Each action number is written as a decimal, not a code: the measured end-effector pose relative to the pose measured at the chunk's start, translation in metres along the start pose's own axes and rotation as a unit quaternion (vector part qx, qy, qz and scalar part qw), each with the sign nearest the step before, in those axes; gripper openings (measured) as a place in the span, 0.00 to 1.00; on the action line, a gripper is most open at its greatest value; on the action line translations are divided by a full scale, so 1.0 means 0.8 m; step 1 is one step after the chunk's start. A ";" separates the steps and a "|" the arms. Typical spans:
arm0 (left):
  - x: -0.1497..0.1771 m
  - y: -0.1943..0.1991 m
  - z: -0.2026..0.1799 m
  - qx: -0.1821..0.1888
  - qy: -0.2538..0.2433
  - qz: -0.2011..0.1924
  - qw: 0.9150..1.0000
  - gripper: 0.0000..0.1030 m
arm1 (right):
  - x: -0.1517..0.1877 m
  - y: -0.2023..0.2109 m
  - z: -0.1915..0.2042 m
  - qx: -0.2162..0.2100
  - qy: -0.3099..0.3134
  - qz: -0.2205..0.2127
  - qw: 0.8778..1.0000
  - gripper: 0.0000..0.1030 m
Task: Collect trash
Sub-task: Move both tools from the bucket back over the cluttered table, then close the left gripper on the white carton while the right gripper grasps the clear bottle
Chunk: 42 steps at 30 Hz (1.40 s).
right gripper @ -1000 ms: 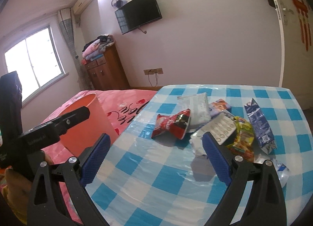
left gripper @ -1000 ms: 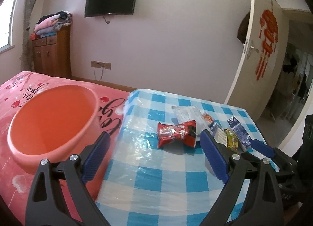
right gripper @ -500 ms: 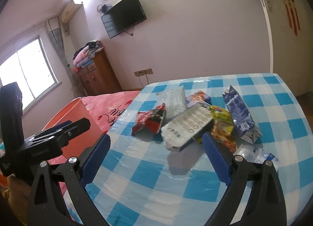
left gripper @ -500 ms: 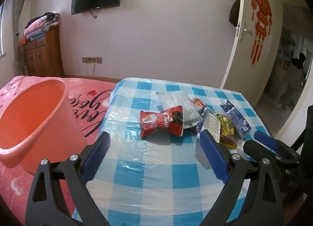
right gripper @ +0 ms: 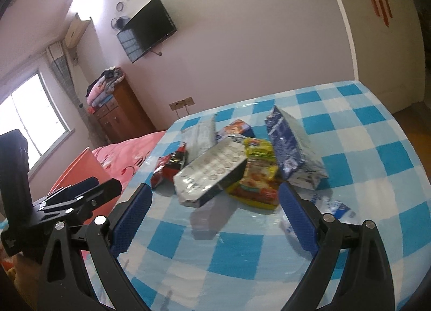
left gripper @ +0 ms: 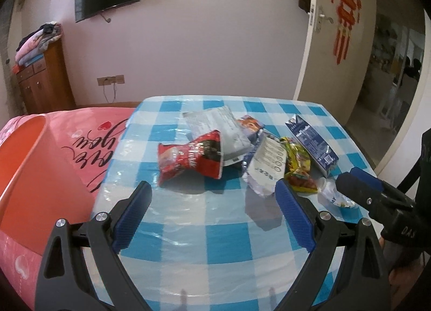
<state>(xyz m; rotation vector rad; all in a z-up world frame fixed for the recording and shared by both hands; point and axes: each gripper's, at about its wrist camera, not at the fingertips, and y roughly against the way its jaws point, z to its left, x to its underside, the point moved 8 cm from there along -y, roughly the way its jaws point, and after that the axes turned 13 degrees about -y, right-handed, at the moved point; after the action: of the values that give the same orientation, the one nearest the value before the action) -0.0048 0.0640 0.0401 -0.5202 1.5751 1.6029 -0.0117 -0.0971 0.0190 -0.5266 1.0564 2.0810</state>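
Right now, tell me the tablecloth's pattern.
Blue and white checks on the tablecloth, clearest in the left wrist view.

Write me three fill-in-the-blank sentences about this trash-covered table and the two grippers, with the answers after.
1. The left gripper and right gripper are both ____, holding nothing.
2. The tablecloth is checked white and ____.
3. The orange bin stands to the ____ of the table.
4. The red snack bag lies ____ the gray pouch than the blue carton does.

Answers: open; blue; left; nearer

Both wrist views look forward, low and near, sharing the trash pile (left gripper: 242, 146) on the checkered table (right gripper: 358, 133).
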 end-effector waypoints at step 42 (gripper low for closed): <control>-0.044 -0.166 -0.104 0.014 -0.190 0.119 0.974 0.90 | -0.070 -0.074 -0.143 -0.073 -0.195 0.072 0.975 0.83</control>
<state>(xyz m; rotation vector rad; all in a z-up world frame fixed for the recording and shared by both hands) 0.0983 -0.0391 -0.0274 -0.0011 1.4008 1.7324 0.0731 -0.1909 -0.0420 -0.1005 0.7350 2.2792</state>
